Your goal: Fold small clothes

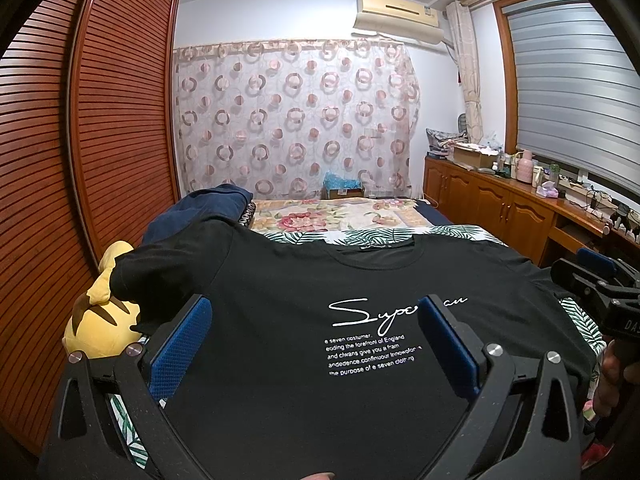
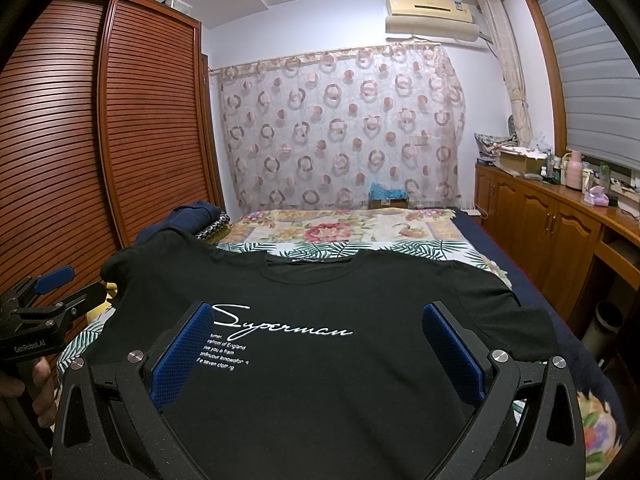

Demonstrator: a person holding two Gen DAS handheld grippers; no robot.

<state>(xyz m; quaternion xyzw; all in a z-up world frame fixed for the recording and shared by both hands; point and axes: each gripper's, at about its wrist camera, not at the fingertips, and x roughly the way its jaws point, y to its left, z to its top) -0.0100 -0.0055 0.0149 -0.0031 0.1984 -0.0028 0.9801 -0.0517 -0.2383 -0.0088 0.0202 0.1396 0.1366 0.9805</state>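
A black T-shirt (image 1: 304, 320) lies spread flat, print side up, on the bed (image 2: 360, 224), its collar toward the far edge and its hem toward the near edge, so its long axis runs straight away from both grippers. The left gripper (image 1: 314, 344) and right gripper (image 2: 320, 352) hover side by side over the lower body of the shirt, jaws wide apart and empty. Each sleeve lies outboard of its own gripper, so likely either could start the fold
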